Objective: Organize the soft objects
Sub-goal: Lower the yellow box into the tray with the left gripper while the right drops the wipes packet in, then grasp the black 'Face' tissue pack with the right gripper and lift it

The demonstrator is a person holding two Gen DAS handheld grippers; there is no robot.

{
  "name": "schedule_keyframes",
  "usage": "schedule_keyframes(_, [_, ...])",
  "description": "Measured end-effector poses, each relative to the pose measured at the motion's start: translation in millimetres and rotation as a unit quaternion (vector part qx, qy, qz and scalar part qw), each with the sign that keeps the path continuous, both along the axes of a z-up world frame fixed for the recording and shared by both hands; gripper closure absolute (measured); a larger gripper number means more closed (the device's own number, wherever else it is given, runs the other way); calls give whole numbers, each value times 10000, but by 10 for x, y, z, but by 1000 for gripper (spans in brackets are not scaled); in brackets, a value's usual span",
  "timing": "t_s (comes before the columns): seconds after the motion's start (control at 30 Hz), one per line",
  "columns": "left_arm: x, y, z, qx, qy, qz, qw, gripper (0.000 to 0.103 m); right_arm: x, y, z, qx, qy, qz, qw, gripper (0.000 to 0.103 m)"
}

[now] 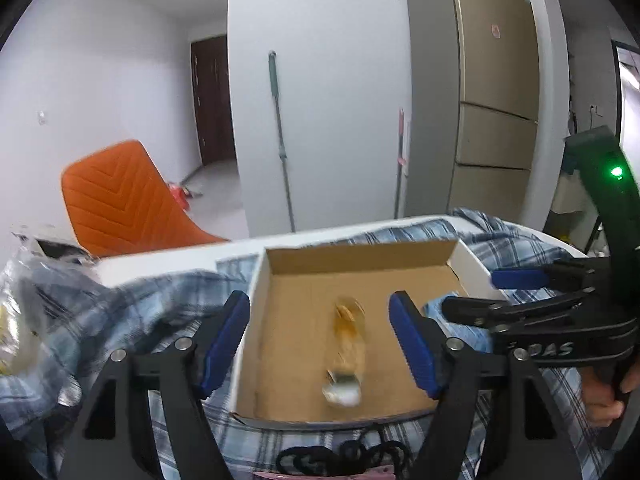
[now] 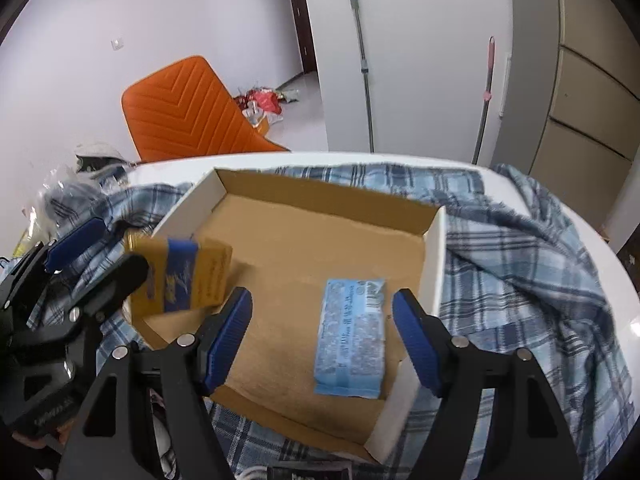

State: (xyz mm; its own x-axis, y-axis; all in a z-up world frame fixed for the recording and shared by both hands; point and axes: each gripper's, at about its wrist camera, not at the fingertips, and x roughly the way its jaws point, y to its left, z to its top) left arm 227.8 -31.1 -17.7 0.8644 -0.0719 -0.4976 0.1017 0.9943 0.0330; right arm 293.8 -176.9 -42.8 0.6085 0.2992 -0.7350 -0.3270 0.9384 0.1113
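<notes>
Plaid cloth [image 2: 520, 264] over white table [image 2: 352, 158]

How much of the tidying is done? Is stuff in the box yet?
Done: the blue packet lies flat in the cardboard box. In hand: nothing is gripped. The left gripper and right gripper are both open, and the yellow packet shows blurred between the left pads, untouched. Left: a crinkly plastic heap beside the box; its contents are unclear.
</notes>
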Motion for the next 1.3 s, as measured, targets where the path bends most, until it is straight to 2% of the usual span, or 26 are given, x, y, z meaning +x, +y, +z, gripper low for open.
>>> schedule_keyframes(0.17, [-158,71,265,-236,-237,-21,9994,29,-170,-88,259,-98,-358,13,9993,30])
schedule_keyframes(0.33, [-521,100,622,-309,-655,-152,9973,27,-405,-237,523,-67,-636,4,9980,30])
schedule_keyframes(0.43, [-836,108,805,-277,-1063,-163,9938,10,-606,-326,728,-10,-914,-26,9958,30])
schedule_keyframes(0.5, [-1080,106,902,-215,-1296,-189,9912,10,-765,-382,871,74,-1124,-43,9936,30])
schedule_keyframes(0.53, [-1152,103,921,-190,-1316,-218,9909,9,-858,-413,943,135,-1230,-59,9923,30])
schedule_keyframes(0.57, [-1228,104,937,-180,-1323,-244,9907,2,-935,-421,999,186,-1309,-74,9912,30])
schedule_keyframes(0.6, [-1310,111,945,-205,-1336,-271,9904,0,-1018,-434,1051,238,-1383,-89,9901,30])
schedule_keyframes(0.77, [-1603,166,914,-523,-1272,-424,9896,0,-1444,-495,1207,510,-1725,-150,9836,30])
schedule_keyframes(0.93, [-1690,239,747,-639,-1105,-371,9911,0,-1665,-549,1152,720,-1855,-238,9797,30])
schedule_keyframes(1.17, [-1595,347,382,-733,-799,-309,9936,0,-1639,-544,769,663,-1609,-268,9844,30])
schedule_keyframes(1.23, [-1572,345,284,-658,-816,-254,9942,0,-1580,-574,629,790,-1435,-272,9861,30])
schedule_keyframes(1.3, [-1591,352,198,-639,-1011,-215,9926,0,-1539,-577,517,740,-1359,-312,9875,30])
